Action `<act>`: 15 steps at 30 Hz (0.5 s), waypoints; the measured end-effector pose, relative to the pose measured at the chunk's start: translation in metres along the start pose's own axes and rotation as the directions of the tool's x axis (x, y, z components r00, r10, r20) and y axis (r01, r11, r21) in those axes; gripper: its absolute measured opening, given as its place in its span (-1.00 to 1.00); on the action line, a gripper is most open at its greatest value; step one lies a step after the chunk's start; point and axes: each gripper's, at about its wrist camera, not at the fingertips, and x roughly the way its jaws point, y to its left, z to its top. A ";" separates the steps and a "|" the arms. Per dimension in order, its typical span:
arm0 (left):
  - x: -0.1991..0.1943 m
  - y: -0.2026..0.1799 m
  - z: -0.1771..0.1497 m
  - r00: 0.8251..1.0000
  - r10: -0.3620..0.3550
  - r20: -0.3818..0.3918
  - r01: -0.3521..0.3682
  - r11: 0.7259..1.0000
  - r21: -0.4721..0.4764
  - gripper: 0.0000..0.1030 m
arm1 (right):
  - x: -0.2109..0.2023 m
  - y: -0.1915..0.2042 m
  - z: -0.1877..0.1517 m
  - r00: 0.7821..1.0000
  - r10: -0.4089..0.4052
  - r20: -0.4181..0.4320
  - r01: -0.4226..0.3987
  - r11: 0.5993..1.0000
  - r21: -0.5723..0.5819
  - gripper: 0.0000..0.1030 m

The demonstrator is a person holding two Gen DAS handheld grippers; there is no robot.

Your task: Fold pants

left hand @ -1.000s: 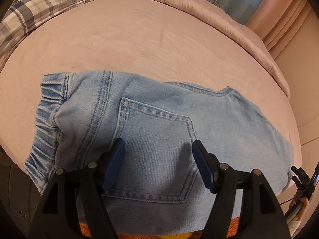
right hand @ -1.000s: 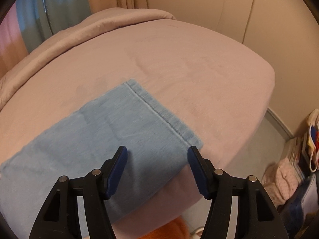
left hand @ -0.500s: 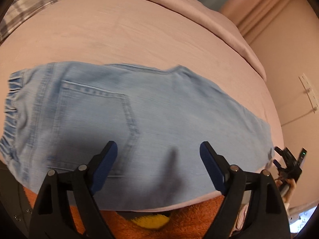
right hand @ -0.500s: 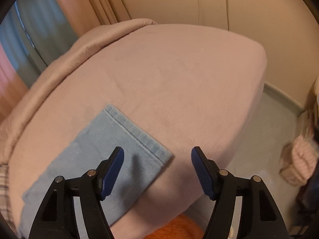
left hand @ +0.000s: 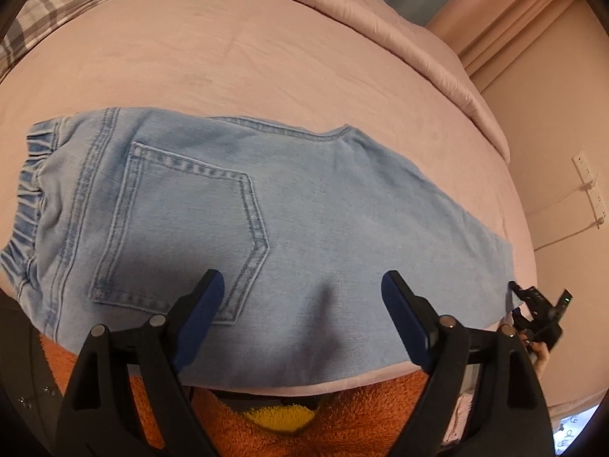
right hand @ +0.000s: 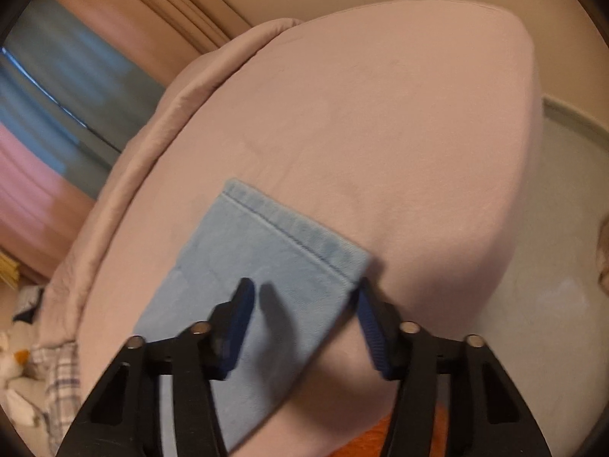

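The pants, light blue denim folded lengthwise with one leg over the other, lie flat across the pink bed, along its near edge. The elastic waistband sits at the left end in the left wrist view, the back pocket faces up, and the leg runs off to the right.

Left gripper: jaws spread wide, nothing between the pads. It hangs above the near edge of the pants, pointing down at the cloth. Its left finger is over the lower corner of the back pocket; its right finger is over the thigh portion of the leg. Whether the tips touch the denim cannot be determined.

Right gripper: jaws closing, with the near corner of the leg hem between them. The left finger is over the denim just behind the hem; the right finger is just beside the hem corner, over the bare bedcover. The pads do not press on the cloth. In the left wrist view this gripper appears at the far right, at the hem end of the leg, held by a hand.

An orange fleece garment shows below the bed edge, under the left gripper.
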 end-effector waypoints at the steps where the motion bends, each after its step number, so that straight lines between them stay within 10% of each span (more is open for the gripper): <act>1: -0.002 0.001 -0.001 1.000 -0.004 0.006 0.004 1.000 -0.005 0.66 | 0.003 0.003 0.003 1.000 -0.002 -0.004 0.002 1.000 -0.007 -0.08; 5: -0.014 0.005 -0.003 0.999 -0.009 0.032 0.009 1.000 -0.017 0.66 | 0.021 0.013 0.016 0.999 -0.052 -0.002 0.052 0.997 -0.062 -0.67; 15: -0.035 0.019 -0.005 0.996 0.004 0.085 0.000 0.999 -0.046 0.66 | -0.064 0.138 -0.007 0.960 0.267 0.082 -0.225 0.913 -0.341 -0.70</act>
